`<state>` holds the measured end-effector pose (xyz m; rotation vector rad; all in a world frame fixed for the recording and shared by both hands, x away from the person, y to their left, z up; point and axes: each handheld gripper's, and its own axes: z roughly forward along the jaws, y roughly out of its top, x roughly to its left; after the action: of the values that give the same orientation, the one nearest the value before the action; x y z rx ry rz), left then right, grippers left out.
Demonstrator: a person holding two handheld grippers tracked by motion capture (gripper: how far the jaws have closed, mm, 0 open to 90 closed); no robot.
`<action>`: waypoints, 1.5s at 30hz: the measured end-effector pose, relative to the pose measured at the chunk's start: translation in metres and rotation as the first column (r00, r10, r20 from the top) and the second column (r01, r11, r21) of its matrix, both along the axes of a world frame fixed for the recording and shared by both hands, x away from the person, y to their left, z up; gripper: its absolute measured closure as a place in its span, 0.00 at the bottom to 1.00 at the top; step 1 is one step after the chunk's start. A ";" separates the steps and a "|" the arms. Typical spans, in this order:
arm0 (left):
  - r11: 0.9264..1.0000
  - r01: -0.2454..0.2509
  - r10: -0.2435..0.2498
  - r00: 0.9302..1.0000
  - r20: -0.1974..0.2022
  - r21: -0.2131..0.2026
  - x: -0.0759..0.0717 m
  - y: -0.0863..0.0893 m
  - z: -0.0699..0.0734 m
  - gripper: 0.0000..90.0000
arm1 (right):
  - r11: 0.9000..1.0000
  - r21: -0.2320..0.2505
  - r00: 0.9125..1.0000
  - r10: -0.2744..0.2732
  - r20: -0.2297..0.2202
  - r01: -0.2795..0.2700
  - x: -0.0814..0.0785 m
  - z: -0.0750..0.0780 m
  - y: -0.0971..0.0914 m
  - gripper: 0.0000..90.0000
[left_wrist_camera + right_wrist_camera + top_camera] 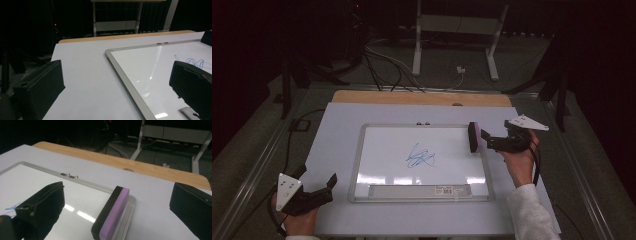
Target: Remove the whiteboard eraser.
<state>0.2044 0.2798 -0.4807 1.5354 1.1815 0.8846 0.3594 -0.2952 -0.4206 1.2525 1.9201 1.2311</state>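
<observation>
Nearest the high camera, the left gripper (319,187) is held low at the near left corner of the table (337,120), its jaws wide apart and empty, well apart from the work. The eraser (474,136), black-backed with a purple face, is seen at the right edge of the whiteboard (377,150), standing on its long edge across the frame there. In the right gripper view the eraser (112,213) is found between the two spread jaws of the right gripper (115,220), closer to the left jaw, and neither jaw is shown touching it; the gripper is judged open and not yet closed on anything. The long axis of the eraser runs roughly along the line of the jaws, away from the camera, so the thin faces are presented for a pinch. A blue scribble (420,157) is drawn near the middle of the whiteboard, lying to the left of the eraser in the high view and well apart from it. The right gripper (484,139) is by far the nearer one, and a grasp followed by a sweep leftward toward the scribble is judged to be called for.
</observation>
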 end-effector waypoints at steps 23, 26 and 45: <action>1.000 0.008 -0.008 1.000 -0.007 0.007 0.001 -0.002 -0.001 0.00 | 0.999 0.018 0.991 -0.037 -0.128 0.039 0.033 -0.033 0.001 0.01; 1.000 0.008 -0.008 1.000 -0.007 0.006 0.001 -0.002 -0.001 0.00 | 0.999 0.011 0.989 -0.039 -0.140 0.041 0.036 -0.036 0.001 0.01; 1.000 0.012 -0.012 1.000 -0.013 0.007 0.001 -0.002 -0.002 0.00 | 0.997 0.035 0.959 -0.054 -0.278 0.066 0.046 -0.049 -0.001 0.36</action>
<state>0.2058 0.2774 -0.4825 1.5542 1.1790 0.8726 0.4058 -0.2964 -0.4696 1.5657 2.0390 1.1209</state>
